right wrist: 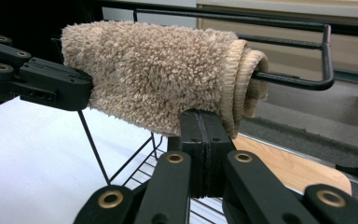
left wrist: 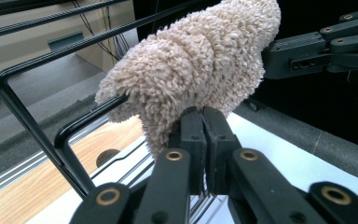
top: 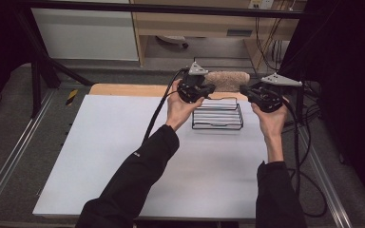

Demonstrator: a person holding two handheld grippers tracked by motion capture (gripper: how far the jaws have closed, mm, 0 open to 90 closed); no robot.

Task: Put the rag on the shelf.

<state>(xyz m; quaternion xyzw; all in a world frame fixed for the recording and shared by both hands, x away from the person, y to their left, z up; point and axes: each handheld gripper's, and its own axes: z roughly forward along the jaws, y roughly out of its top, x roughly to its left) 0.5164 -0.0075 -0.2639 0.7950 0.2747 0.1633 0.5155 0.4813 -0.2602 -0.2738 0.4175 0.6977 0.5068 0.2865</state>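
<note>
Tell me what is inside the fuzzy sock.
A black bar of the wire rack runs into the fuzzy sock's ribbed open end. How far the bar reaches inside is hidden by the fabric. Both grippers pinch the sock's lower edge.

Fuzzy beige sock (right wrist: 158, 74) with ribbed cuff, stretched level over the black wire rack's (top: 217, 116) top bar

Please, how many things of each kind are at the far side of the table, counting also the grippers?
Fuzzy beige sock: 1
Black wire rack: 1
Grippers: 2, the left gripper and the right gripper
Total: 4
</note>
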